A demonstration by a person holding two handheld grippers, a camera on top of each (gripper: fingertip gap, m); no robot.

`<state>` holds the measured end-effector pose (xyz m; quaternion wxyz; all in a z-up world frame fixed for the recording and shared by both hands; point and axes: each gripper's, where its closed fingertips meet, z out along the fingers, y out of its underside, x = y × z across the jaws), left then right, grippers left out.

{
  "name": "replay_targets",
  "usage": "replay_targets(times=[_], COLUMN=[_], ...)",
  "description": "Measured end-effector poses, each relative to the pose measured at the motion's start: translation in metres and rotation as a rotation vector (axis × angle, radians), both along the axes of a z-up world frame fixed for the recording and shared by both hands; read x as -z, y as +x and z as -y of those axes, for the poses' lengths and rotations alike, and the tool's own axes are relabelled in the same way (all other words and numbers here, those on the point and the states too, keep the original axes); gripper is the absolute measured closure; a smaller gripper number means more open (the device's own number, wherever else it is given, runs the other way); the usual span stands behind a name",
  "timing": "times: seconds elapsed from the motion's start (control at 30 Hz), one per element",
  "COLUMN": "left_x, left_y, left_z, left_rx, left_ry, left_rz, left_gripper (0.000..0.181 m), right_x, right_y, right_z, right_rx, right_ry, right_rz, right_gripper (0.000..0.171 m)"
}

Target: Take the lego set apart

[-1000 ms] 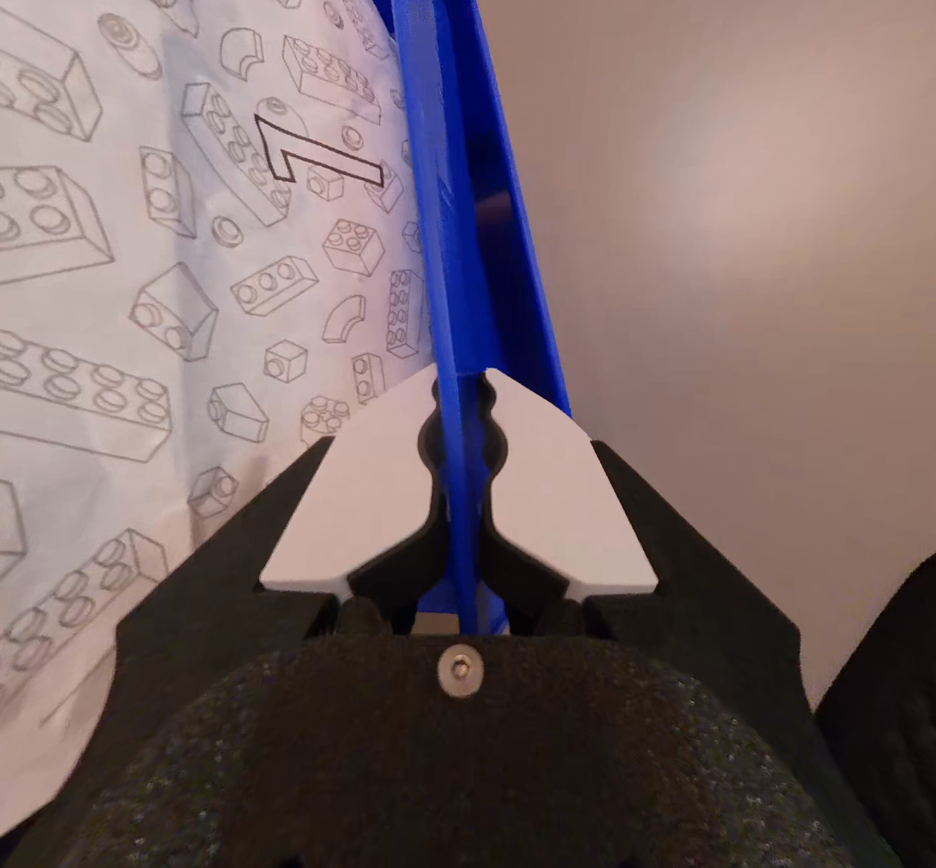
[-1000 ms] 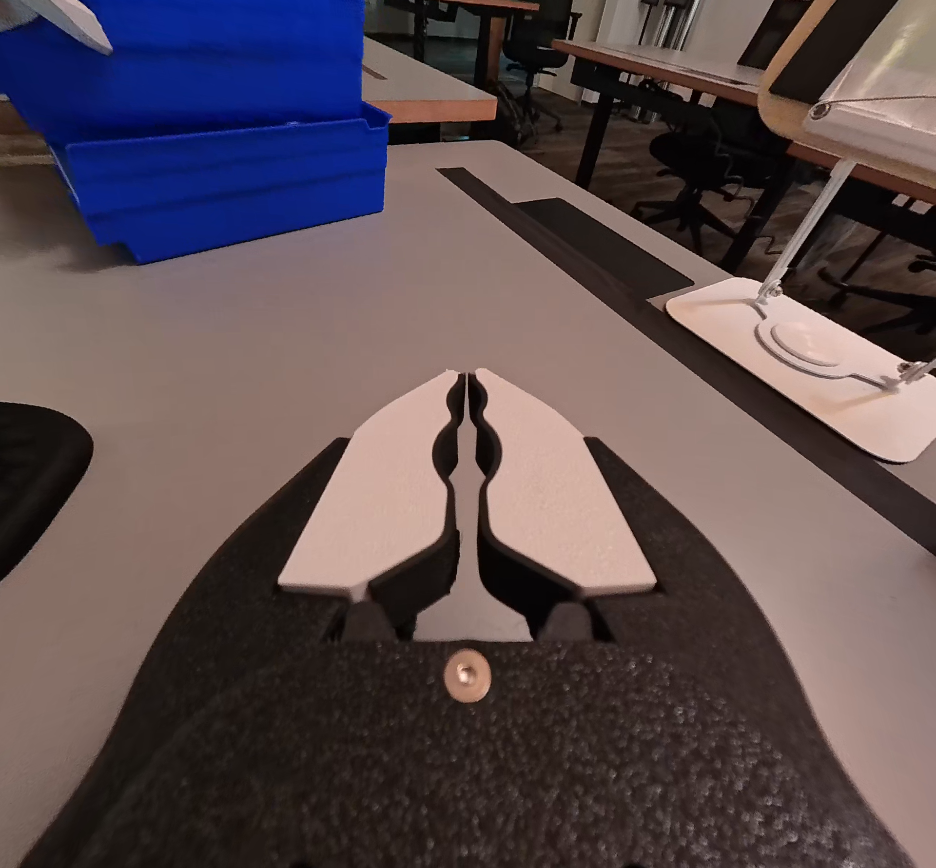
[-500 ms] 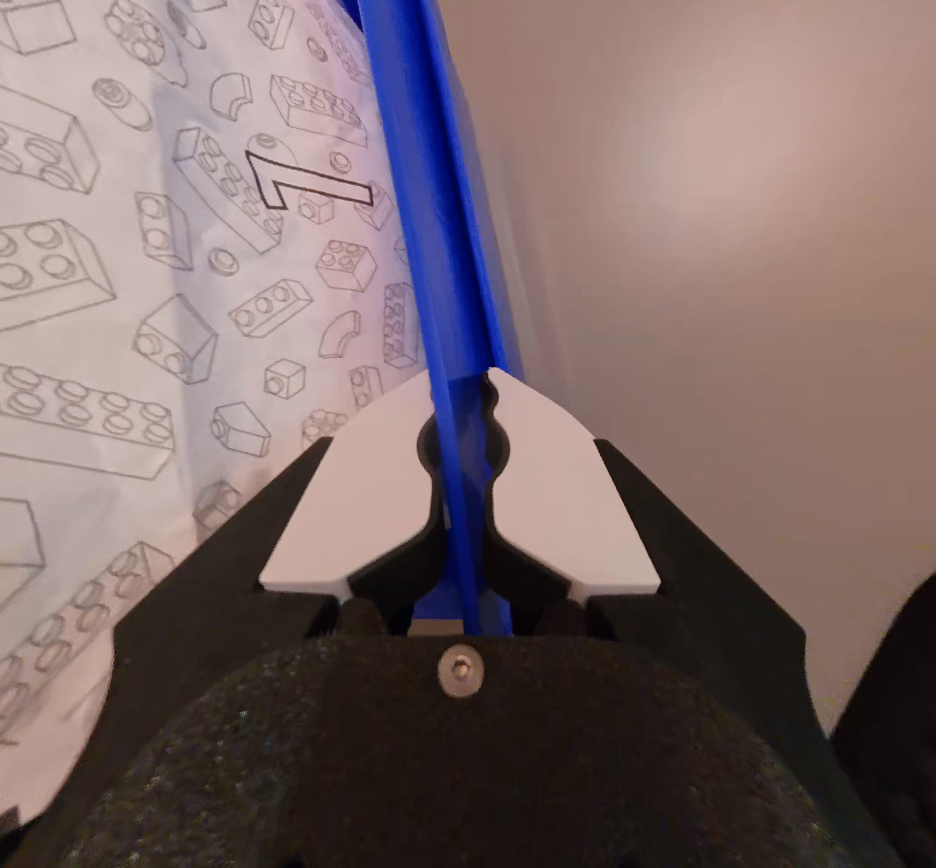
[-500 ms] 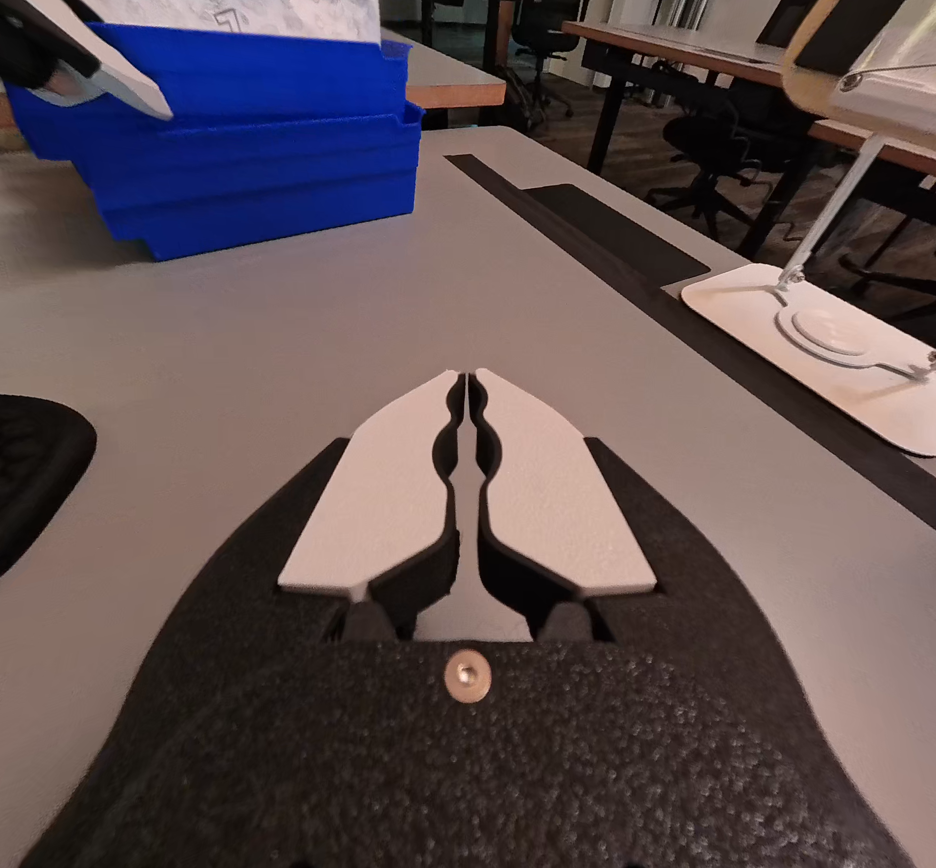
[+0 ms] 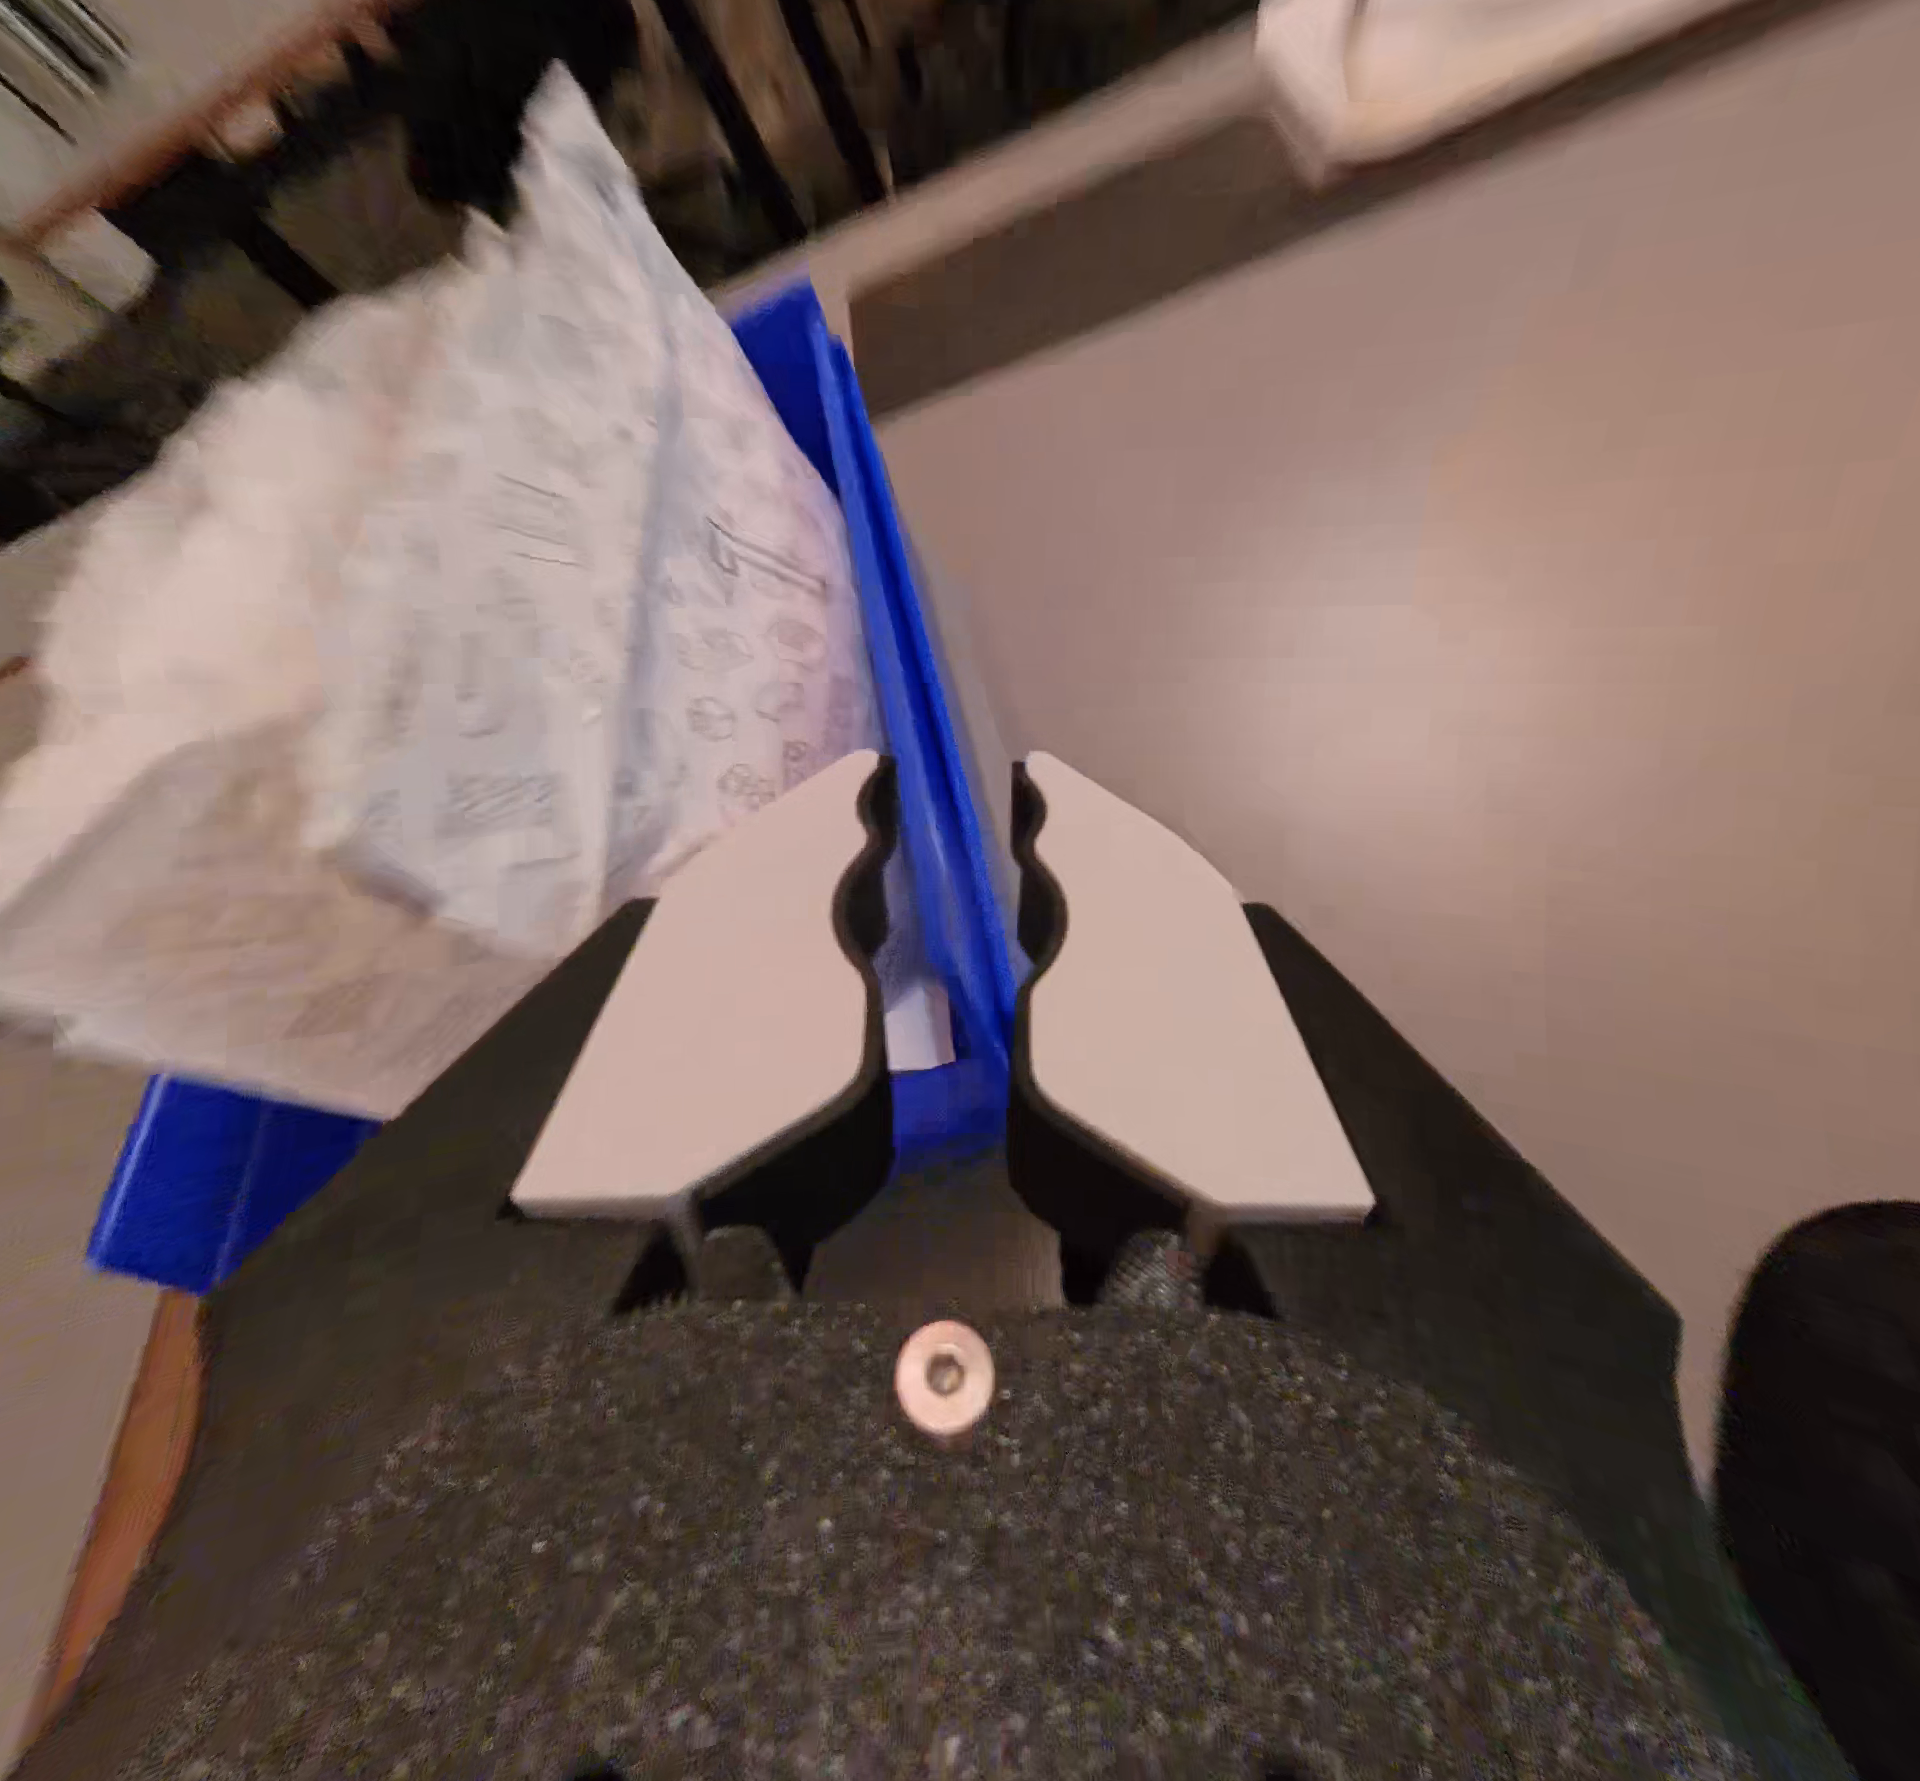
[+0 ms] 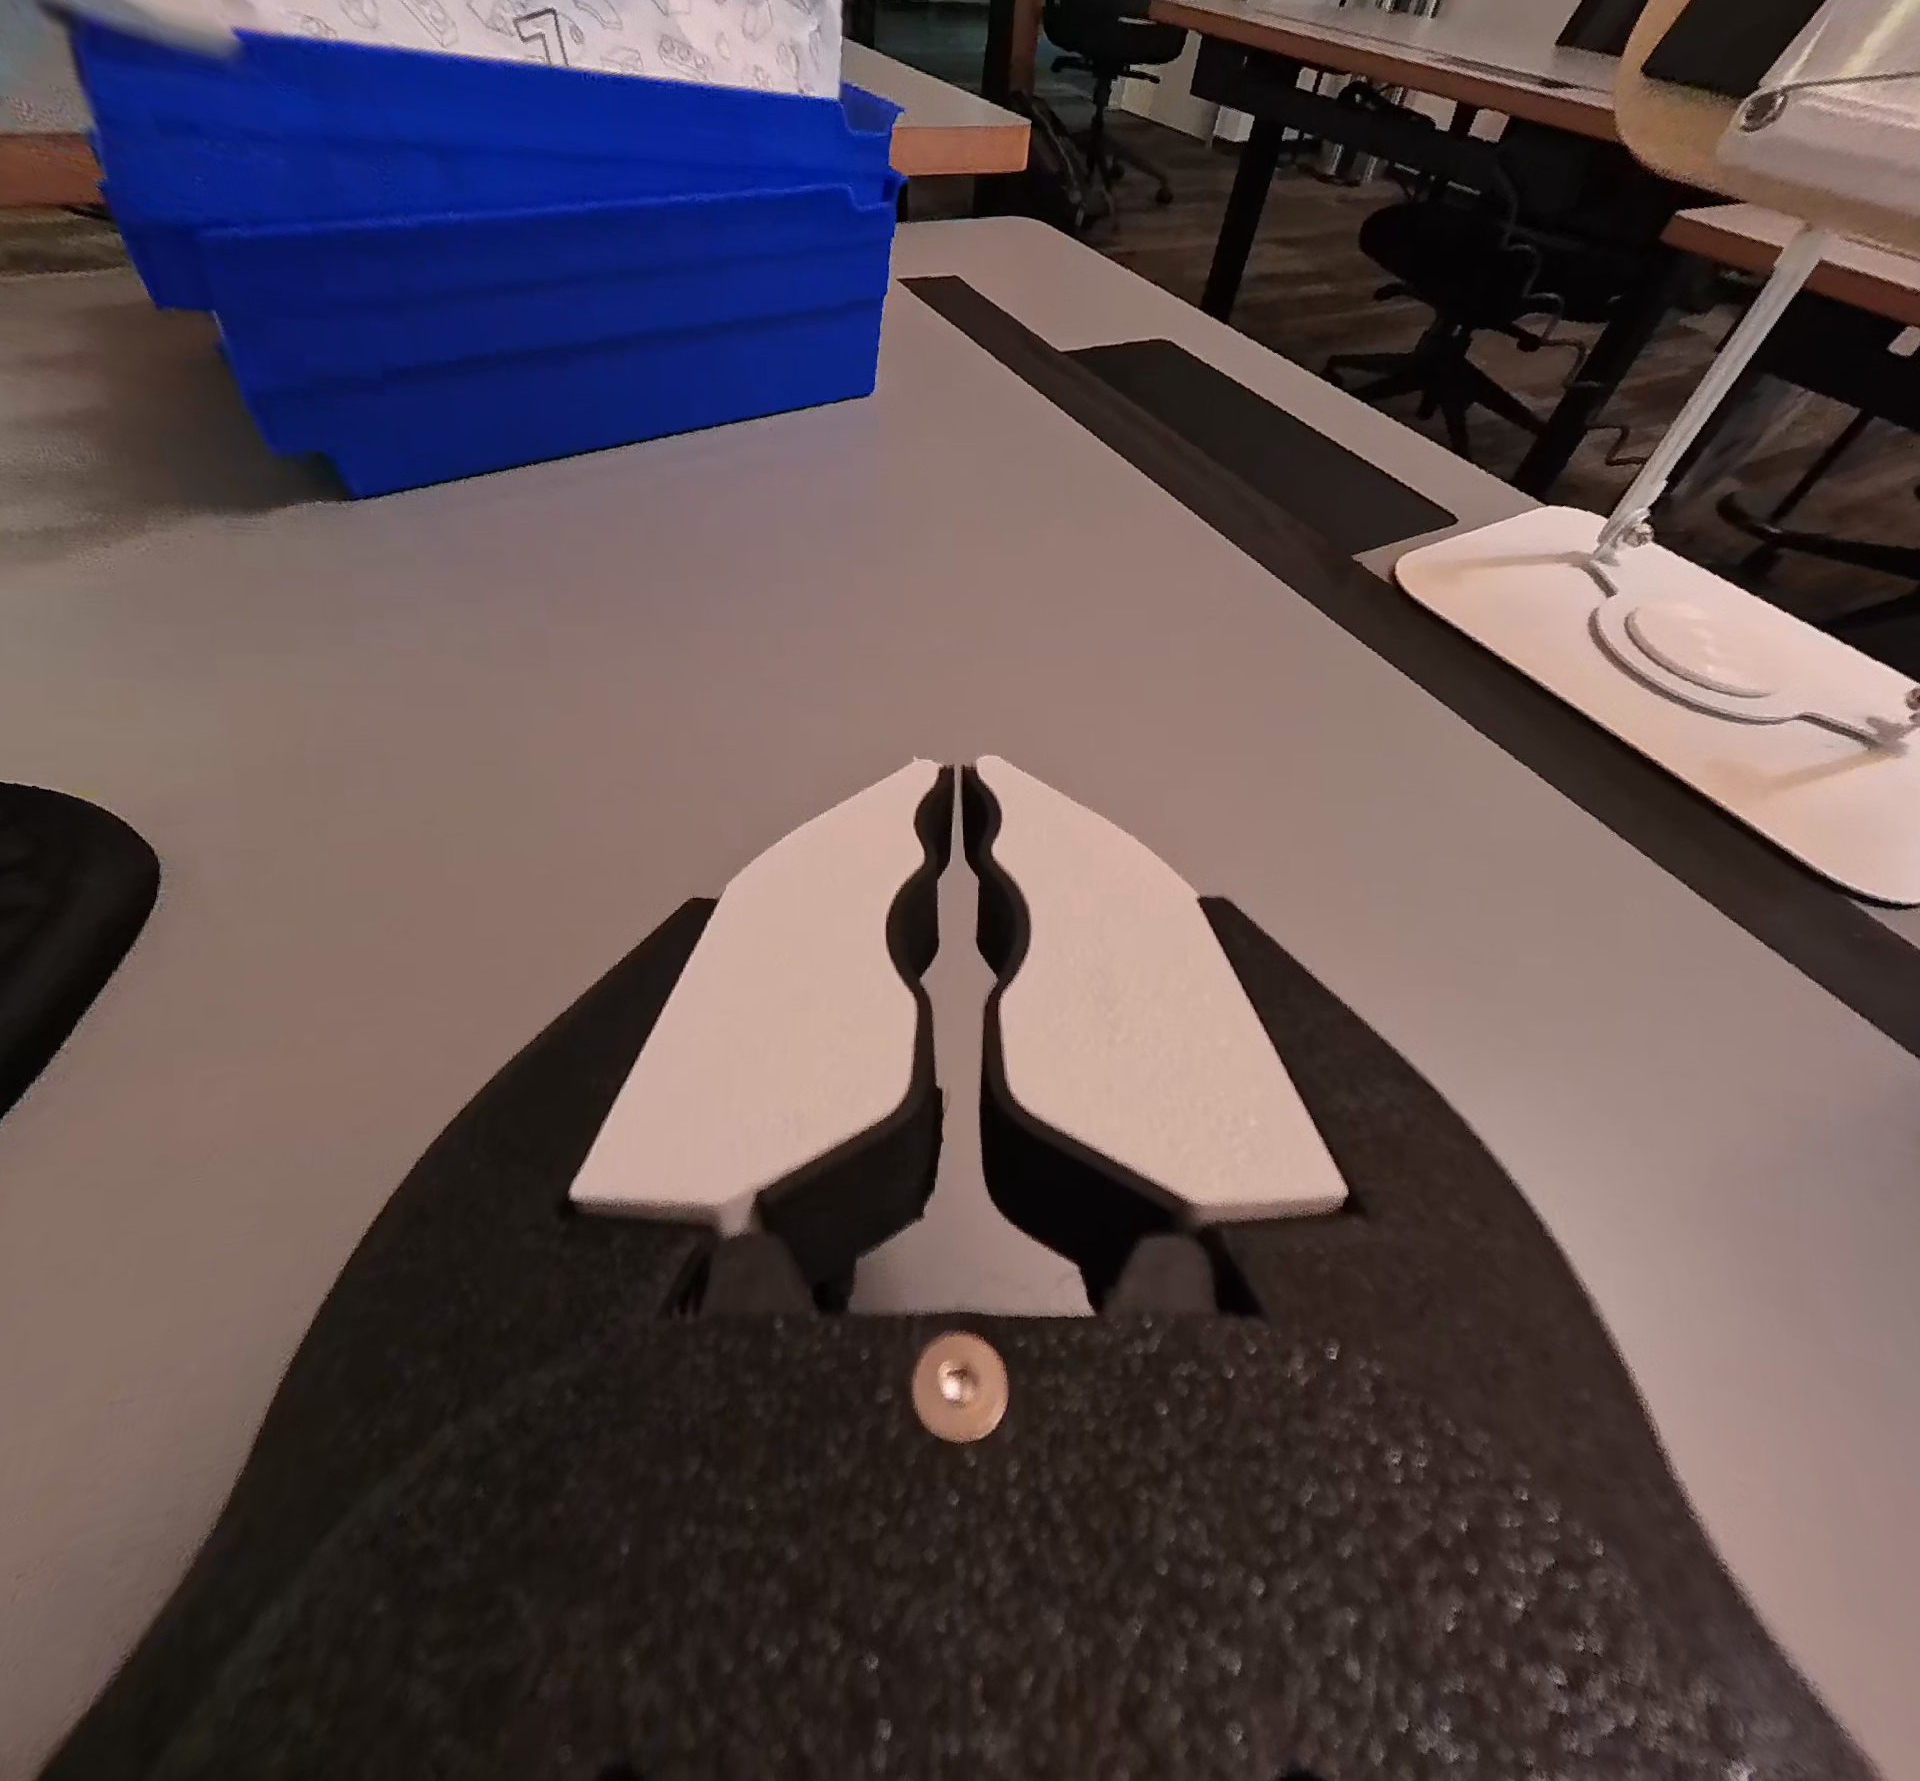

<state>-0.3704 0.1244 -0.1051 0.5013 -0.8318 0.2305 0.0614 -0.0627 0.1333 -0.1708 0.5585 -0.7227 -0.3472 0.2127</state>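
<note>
the left tool (image 5: 945, 775) stands open, its two white fingers (image 5: 727, 1025) set either side of the near wall of the top blue tray (image 5: 925, 723) without pinching it; that picture is smeared, so whether either pad grazes the plastic is hard to say. the tray's rim runs straight ahead of this tool, along the line of its fingers, and the white printed bag (image 5: 416, 671) that seems to hold the lego set lies just to the tool's left, inside the tray and rising above the rim. so the bag is one short sideways reach from the left tool. the right tool (image 6: 958, 775) is closed on nothing, its tips nearly touching, low over the bare grey desk (image 6: 623, 671). from it the stacked blue trays (image 6: 540, 297) and the bag sit well ahead and to its left, well apart from it. a white stand base (image 6: 1662, 682) lies ahead to its right. the left tool is plainly the nearer one, and the coming move likely turns on shifting it leftward onto the bag.
</note>
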Motion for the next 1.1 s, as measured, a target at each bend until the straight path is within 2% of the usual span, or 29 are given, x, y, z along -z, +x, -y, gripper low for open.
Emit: replay_targets(times=[0.1, 0.2, 0.27, 0.3, 0.37, 0.43, 0.5, 0.57, 0.6, 0.73, 0.87, 1.1], left_x=[-0.045, -0.058, -0.044, -0.025, 0.008, 0.034, 0.053, 0.049, 0.048, 0.048, 0.049, 0.049], left_y=[-0.034, -0.118, -0.178, -0.196, -0.212, -0.226, -0.224, -0.214, -0.211, -0.203, -0.175, -0.133], left_z=[0.024, 0.031, 0.024, 0.017, 0.004, -0.01, -0.026, -0.038, -0.043, -0.06, -0.071, -0.098], left_rx=[-0.072, -0.239, -0.311, -0.305, -0.263, -0.282, -0.247, -0.172, -0.142, -0.13, -0.051, 0.052], left_ry=[0.17, 0.275, 0.281, 0.206, 0.082, 0.022, -0.041, -0.052, -0.061, -0.076, -0.074, -0.088], left_rz=[0.148, 0.133, 0.135, 0.192, 0.313, 0.28, 0.257, 0.354, 0.389, 0.436, 0.348, 0.351], left_gripper=[0.162, 0.153, 0.138, 0.128, 0.117, 0.111, 0.113, 0.138, 0.163, 0.177, 0.177, 0.177], right_x=[0.002, 0.001, -0.001, -0.001, -0.002, -0.002, -0.001, 0.001, 0.002, 0.003, 0.001, -0.01], right_y=[0.0, 0.0, 0.0, -0.001, -0.002, -0.002, 0.0, 0.001, 0.002, 0.004, 0.004, 0.013], right_z=[-0.001, 0.0, 0.001, 0.001, 0.003, 0.004, 0.005, 0.004, 0.004, 0.001, 0.0, 0.006], right_rx=[-0.004, -0.001, -0.002, -0.003, -0.005, -0.002, 0.007, 0.012, 0.014, 0.023, 0.026, 0.047], right_ry=[-0.008, -0.004, 0.001, 0.005, 0.014, 0.029, 0.038, 0.031, 0.025, 0.011, 0.004, 0.045], right_rz=[0.0, 0.001, 0.004, 0.007, 0.021, 0.043, 0.062, 0.07, 0.07, 0.063, 0.051, 0.063], right_gripper=[0.17, 0.17, 0.17, 0.17, 0.17, 0.17, 0.17, 0.169, 0.169, 0.169, 0.17, 0.17])
